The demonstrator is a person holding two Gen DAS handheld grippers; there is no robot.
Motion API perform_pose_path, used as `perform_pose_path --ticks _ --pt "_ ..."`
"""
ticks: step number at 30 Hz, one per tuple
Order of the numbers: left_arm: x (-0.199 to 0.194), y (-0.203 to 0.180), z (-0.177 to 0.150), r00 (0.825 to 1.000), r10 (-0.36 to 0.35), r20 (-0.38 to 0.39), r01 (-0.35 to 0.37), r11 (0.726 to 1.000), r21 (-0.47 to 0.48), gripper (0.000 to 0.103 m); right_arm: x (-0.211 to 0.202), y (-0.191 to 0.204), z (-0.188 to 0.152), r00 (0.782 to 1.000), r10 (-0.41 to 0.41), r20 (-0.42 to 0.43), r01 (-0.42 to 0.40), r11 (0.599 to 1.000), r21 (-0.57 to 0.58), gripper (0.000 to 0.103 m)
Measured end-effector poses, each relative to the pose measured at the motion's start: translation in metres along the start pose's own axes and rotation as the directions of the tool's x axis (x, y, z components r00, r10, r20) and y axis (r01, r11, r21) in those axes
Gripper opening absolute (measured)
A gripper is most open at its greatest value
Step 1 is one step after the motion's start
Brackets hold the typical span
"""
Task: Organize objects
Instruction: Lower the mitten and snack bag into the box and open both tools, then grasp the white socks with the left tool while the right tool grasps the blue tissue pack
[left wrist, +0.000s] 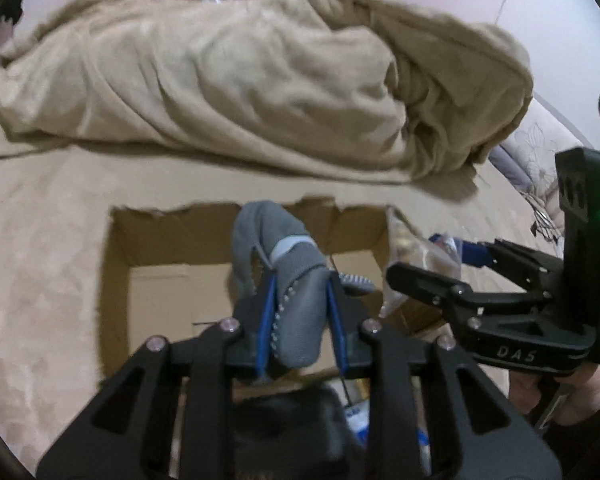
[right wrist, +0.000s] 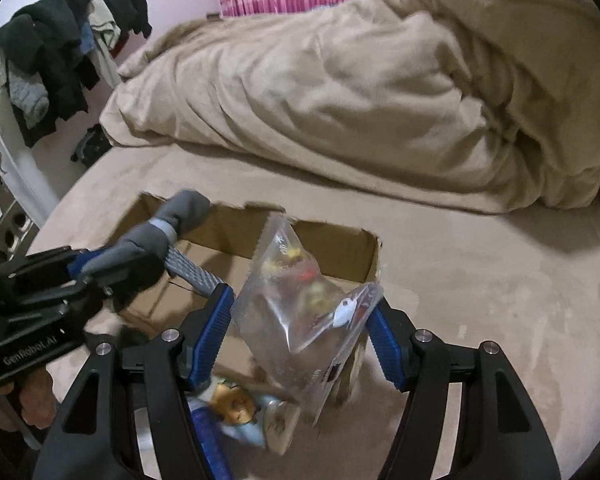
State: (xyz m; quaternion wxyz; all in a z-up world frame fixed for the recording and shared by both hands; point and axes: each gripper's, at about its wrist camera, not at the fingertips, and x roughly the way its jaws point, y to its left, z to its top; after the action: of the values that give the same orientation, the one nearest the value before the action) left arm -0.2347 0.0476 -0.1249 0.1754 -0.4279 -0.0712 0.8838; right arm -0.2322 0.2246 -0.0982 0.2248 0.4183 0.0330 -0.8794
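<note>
The left gripper has its jaws clamped on a grey sock, held over the open cardboard box on the bed. Just beside it, the right gripper holds its jaws closed on a clear plastic bag of small colourful items, at the box's right edge. A crumpled beige blanket lies farther back on the bed.

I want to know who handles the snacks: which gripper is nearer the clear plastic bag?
Right. The right gripper grips the clear plastic bag between its pads; the left gripper, beside it, is shut on a grey sock over the cardboard box.
</note>
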Motion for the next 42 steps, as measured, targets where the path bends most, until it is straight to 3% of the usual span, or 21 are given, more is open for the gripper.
perform_pose_path --ticks 7,9,10,13,18,26,35,42 --pt "0.01 0.002 -0.007 0.998 0.032 -0.052 -0.032 0.999 -0.003 0.04 0.014 0.0 0.0 1.0 0.001 -0.019 -0.001 1.0 0.004 0.071" --pt "0.0 0.003 -0.006 0.998 0.043 -0.04 -0.044 0.999 -0.023 0.077 0.009 0.0 0.001 1.0 -0.003 -0.015 0.003 1.0 0.008 0.077" --pt "-0.008 0.003 -0.006 0.999 0.041 -0.024 -0.042 0.998 -0.038 0.082 0.005 0.001 0.001 1.0 -0.01 -0.008 0.01 1.0 0.005 0.082" --pt "-0.04 0.004 -0.007 0.999 0.036 0.029 -0.034 0.997 -0.068 0.084 -0.014 0.005 0.003 1.0 -0.027 0.012 0.027 1.0 0.0 0.085" --pt "-0.109 -0.007 -0.014 0.99 0.105 0.097 -0.099 0.993 -0.059 0.085 -0.066 0.015 -0.003 0.997 -0.059 0.045 0.059 0.998 0.004 0.085" --pt "-0.194 -0.013 -0.053 0.972 0.175 0.158 -0.156 0.98 -0.122 0.091 -0.151 0.036 -0.028 0.995 -0.058 0.079 0.056 0.998 0.017 0.085" --pt "-0.225 -0.024 -0.097 0.966 0.229 0.12 -0.219 0.971 -0.092 0.091 -0.201 0.052 -0.061 0.994 -0.084 0.075 0.082 0.996 0.023 0.085" --pt "-0.228 -0.032 -0.117 0.974 0.205 0.101 -0.197 0.977 -0.084 0.091 -0.21 0.064 -0.087 0.997 -0.064 0.045 0.064 0.998 0.008 0.085"
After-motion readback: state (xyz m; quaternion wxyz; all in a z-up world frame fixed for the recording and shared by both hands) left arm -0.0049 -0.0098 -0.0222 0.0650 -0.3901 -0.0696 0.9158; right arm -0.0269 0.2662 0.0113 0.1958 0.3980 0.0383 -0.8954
